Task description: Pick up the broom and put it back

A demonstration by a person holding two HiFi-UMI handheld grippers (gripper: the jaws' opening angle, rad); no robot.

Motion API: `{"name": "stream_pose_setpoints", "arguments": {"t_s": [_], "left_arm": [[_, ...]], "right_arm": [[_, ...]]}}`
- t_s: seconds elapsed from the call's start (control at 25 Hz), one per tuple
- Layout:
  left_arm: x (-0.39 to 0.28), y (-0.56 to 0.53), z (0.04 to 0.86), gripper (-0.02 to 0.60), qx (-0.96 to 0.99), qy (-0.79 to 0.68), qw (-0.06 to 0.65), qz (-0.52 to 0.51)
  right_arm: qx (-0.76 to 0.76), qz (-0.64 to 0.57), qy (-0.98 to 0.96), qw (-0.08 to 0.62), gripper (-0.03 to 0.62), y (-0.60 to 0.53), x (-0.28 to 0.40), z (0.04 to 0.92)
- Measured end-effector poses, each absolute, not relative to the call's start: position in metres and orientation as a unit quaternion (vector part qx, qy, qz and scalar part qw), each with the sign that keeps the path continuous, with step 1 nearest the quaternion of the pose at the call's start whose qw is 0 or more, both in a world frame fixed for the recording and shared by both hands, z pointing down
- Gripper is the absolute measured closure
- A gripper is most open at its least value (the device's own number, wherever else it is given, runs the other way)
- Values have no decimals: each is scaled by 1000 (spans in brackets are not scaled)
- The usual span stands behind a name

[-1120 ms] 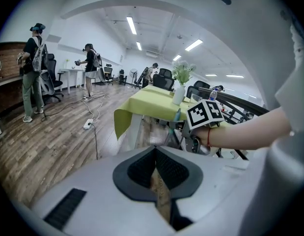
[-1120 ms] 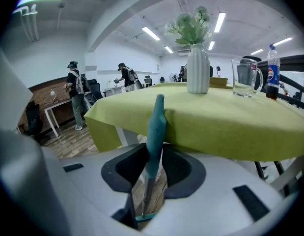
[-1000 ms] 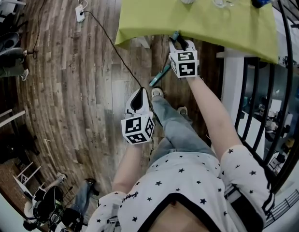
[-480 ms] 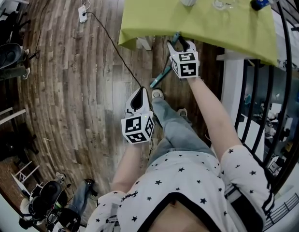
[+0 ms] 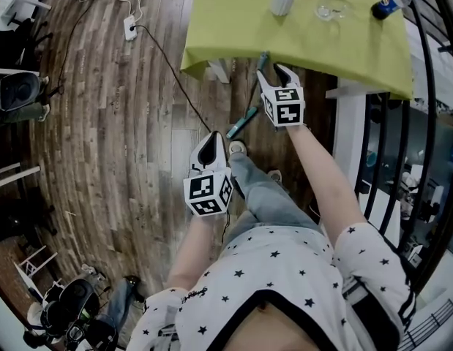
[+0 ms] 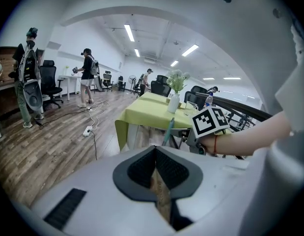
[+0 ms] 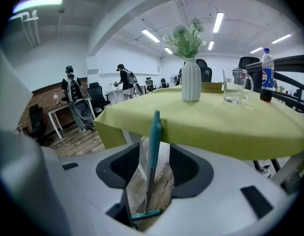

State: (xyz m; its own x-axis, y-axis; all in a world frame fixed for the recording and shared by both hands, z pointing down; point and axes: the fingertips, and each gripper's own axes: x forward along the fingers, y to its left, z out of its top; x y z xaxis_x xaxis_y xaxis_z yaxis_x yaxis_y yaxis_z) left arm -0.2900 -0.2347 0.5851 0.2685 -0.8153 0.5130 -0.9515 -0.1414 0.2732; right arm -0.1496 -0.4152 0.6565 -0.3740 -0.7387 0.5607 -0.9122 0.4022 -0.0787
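The broom (image 5: 253,92), with a teal grip and a teal head low by the floor, stands leaning against the edge of the green-clothed table (image 5: 233,28). My right gripper (image 5: 273,73) is open around its handle; the jaws have just been opening, and the handle (image 7: 152,132) stands free between the pads without touching them. My left gripper (image 5: 213,139) hangs lower and nearer to me over the wooden floor, shut and empty. From the left gripper view (image 6: 155,149) the broom (image 6: 168,130) and the right gripper (image 6: 207,124) appear ahead.
On the table stand a white vase (image 5: 282,0), a glass mug (image 5: 332,9) and a bottle (image 5: 383,6). A power strip (image 5: 129,26) with a black cable lies on the floor to the left. A dark railing (image 5: 424,123) runs along the right. People stand far off.
The right gripper's jaws have spread apart off the broom handle, and the broom now rests on the table edge by itself. Both grippers have risen a little.
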Motion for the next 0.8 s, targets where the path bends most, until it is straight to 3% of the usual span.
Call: {"name": "stream_pose_setpoints", "arguments": {"t_s": [0.24, 0.8], "left_arm": [[-275, -222, 565, 569, 748, -595, 271, 112], [-254, -171, 514, 569, 736, -619, 260, 87]], "right_arm": [[501, 197, -814, 216, 415, -389, -141, 630], [470, 179, -844, 185, 567, -294, -125, 553]]}}
